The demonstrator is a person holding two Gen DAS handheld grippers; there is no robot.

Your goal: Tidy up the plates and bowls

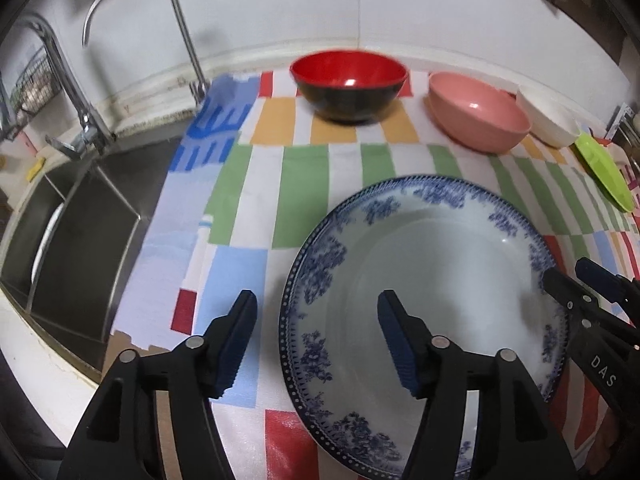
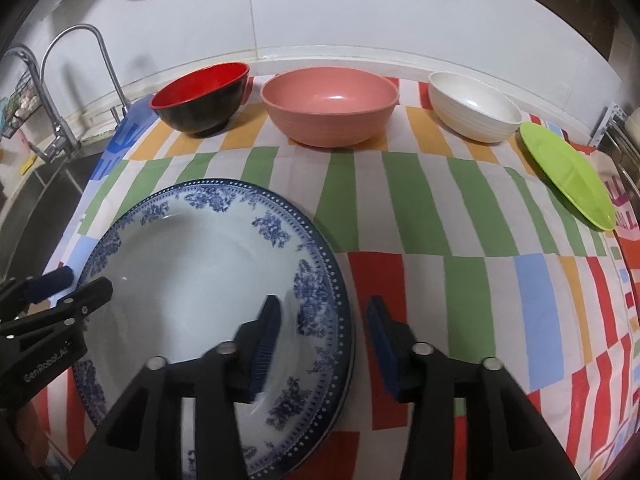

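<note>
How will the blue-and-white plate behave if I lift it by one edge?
The blue-and-white plate looks like glazed ceramic: probably stiff, fairly heavy and breakable. Its glossy rim may slip in a one-sided pinch. It is wide, so it would likely tilt.

Left wrist view: low, close over the counter, facing the back wall; sink point(image 1: 80, 208) at frame left. Right wrist view: same heading, set further right. Both share the blue-patterned plate point(image 1: 420, 288) point(image 2: 192, 272), lower centre, and the red bowl point(image 1: 348, 84) point(image 2: 200, 96) up top.
</note>
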